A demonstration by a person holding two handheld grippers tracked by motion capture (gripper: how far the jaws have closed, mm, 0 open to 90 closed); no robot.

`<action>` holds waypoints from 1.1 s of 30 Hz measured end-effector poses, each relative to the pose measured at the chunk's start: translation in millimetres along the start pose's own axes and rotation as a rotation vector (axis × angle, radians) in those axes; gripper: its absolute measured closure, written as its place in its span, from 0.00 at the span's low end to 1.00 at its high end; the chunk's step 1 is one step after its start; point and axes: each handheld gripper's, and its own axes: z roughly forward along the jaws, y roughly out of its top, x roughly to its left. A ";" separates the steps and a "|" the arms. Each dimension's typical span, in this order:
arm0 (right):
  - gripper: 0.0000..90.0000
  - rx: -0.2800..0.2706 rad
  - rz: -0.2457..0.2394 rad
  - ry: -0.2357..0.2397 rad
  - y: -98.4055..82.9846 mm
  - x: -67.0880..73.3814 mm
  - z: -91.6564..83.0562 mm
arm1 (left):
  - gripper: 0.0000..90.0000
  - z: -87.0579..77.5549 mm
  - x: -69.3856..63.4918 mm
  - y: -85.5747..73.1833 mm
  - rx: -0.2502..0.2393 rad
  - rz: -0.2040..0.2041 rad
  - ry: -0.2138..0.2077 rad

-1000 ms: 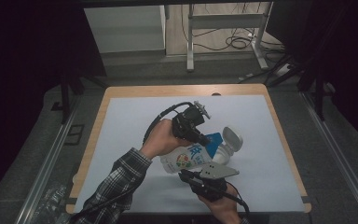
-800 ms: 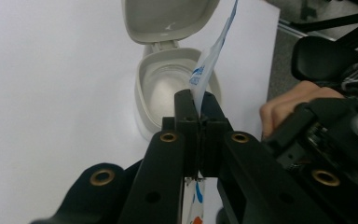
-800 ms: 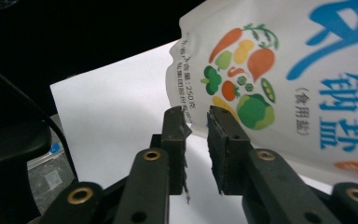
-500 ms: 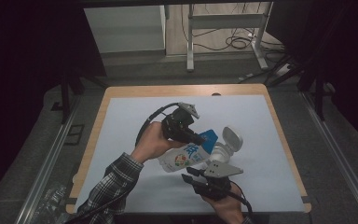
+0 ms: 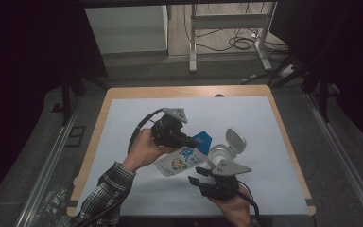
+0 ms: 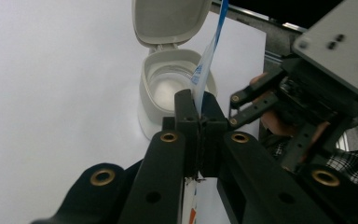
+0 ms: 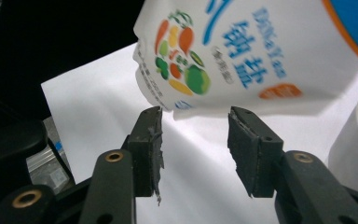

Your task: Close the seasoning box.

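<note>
The pouch (image 6: pixel 204 70) edge is pinched between the closed jaws of the left gripper (image 6: pixel 199 105). Beyond it, an open tub (image 6: pixel 158 93) with lid (image 6: pixel 170 18) raised is seen; the right gripper (image 6: pixel 303 102) is seen at right.

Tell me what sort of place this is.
Probably a lab or workshop set up for recording, not a kitchen: a wooden table with a white sheet stands on a dark floor, with loose cables and a metal frame behind it.
</note>
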 end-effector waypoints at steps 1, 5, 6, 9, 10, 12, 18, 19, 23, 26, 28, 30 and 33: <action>0.60 0.006 0.004 -0.001 -0.2 -0.8 0.5 | 0.99 -1.7 -0.2 -1.9 -0.008 -0.001 0.001; 0.61 0.020 -0.002 -0.017 0.0 -4.6 0.9 | 0.99 -8.8 -1.8 -9.6 -0.031 -0.002 0.008; 0.61 0.017 0.001 -0.020 0.7 -5.5 0.4 | 0.99 -10.4 -2.2 -11.3 -0.038 -0.002 0.010; 0.64 0.016 -0.001 -0.034 2.8 -8.3 -1.1 | 0.99 -13.6 -3.1 -15.4 -0.058 -0.006 0.005; 0.65 0.013 0.004 -0.035 3.7 -9.4 -1.6 | 0.99 -15.0 -3.5 -17.0 -0.063 -0.002 0.004; 0.66 0.006 0.004 -0.036 5.8 -12.5 -2.2 | 0.99 -17.0 -5.2 -20.2 -0.077 0.000 0.000; 0.65 -0.019 0.010 -0.034 15.2 -17.4 -3.3 | 0.99 -21.1 -7.2 -28.5 -0.098 0.015 -0.019; 0.63 -0.016 0.012 -0.026 18.2 -19.2 -2.6 | 0.99 -21.0 -7.7 -29.4 -0.107 0.011 -0.023; 0.63 -0.029 0.017 0.000 26.0 -22.1 -0.6 | 0.99 -22.5 -7.9 -33.0 -0.113 0.021 -0.026; 0.65 -0.036 0.010 0.023 32.3 -23.0 1.7 | 0.99 -23.2 -7.4 -36.8 -0.122 0.025 -0.030; 0.69 -0.034 0.003 0.035 34.6 -22.7 4.0 | 0.99 -23.2 -6.6 -39.7 -0.125 0.022 -0.033; 0.74 -0.030 -0.013 0.042 36.3 -21.5 6.5 | 0.99 -23.2 -6.3 -43.5 -0.124 0.029 -0.033; 0.88 -0.035 -0.049 0.031 38.4 -17.1 8.9 | 0.99 -24.3 -5.5 -48.2 -0.135 0.032 -0.032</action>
